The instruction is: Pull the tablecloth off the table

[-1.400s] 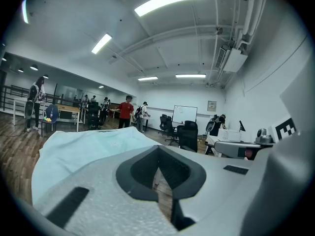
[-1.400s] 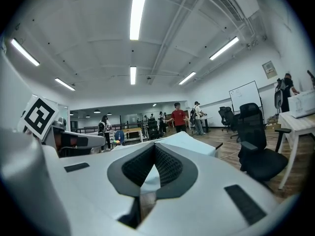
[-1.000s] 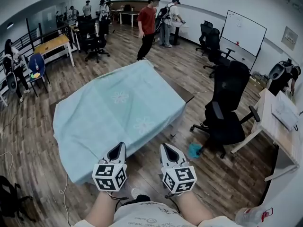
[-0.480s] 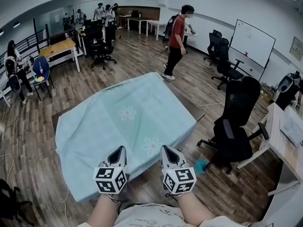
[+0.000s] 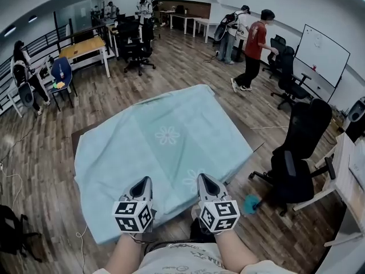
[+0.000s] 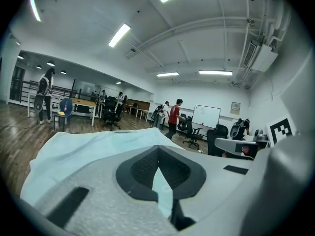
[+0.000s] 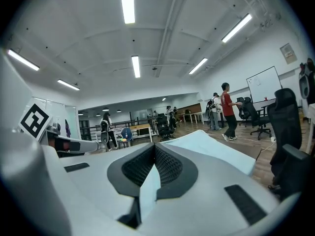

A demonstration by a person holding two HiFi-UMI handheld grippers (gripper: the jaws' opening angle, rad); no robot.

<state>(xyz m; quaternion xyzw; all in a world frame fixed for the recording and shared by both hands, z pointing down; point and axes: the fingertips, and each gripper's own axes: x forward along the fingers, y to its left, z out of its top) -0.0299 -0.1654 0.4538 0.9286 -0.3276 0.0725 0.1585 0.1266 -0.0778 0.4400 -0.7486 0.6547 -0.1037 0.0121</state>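
A pale blue tablecloth (image 5: 165, 136) with white flower prints lies spread over a table, whose brown top (image 5: 251, 140) shows only at the right corner. My left gripper (image 5: 144, 180) and right gripper (image 5: 203, 177) are side by side above the cloth's near part, both shut, with no cloth visibly pinched. In the left gripper view the closed jaws (image 6: 158, 149) point across the cloth (image 6: 93, 141). The right gripper view shows the same: its jaws (image 7: 154, 146) are closed, and the cloth (image 7: 209, 149) stretches away beyond them.
A black office chair (image 5: 299, 153) stands close to the table's right side, with a small blue thing (image 5: 250, 204) on the wood floor by it. A person in a red shirt (image 5: 256, 47) walks at the back right near a whiteboard (image 5: 322, 53). Desks (image 5: 85, 47) and more chairs stand at the back left.
The table has come closer and both shut grippers now sit over the cloth's near part instead of in front of its edge. The person in red has walked to the right.
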